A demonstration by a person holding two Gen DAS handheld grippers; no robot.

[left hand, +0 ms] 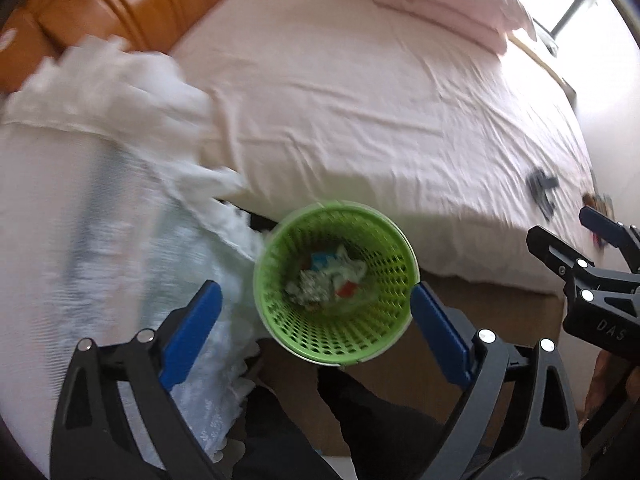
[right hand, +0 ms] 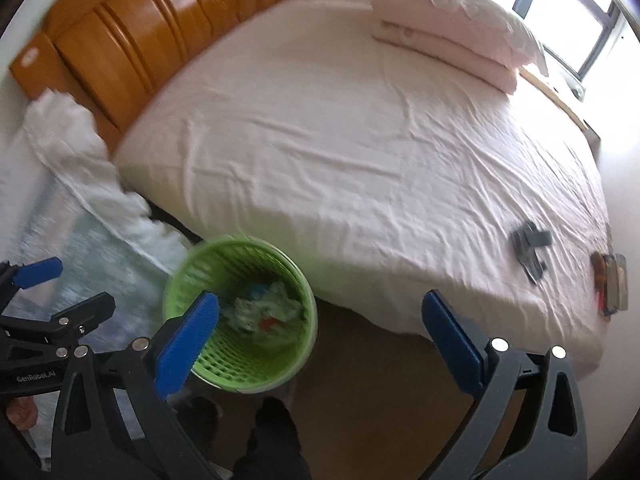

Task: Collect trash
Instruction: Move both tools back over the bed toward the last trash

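**Both grippers empty above waste basket**

Left gripper: jaws spread wide, nothing between them, directly over the green mesh waste basket. Right gripper: jaws likewise apart and empty, just beside it. Basket stands on the floor against the bed, containing crumpled trash. Beyond: folded quilt, wooden headboard.

Bed: pale sheet, wooden headboard at 11 o'clock. Folded bedding is stacked at 1 o'clock; a dark object and a blurred colourful item are seen at 4 o'clock. Floor: a green basket with scraps is stood against the bed's side at 7 o'clock.
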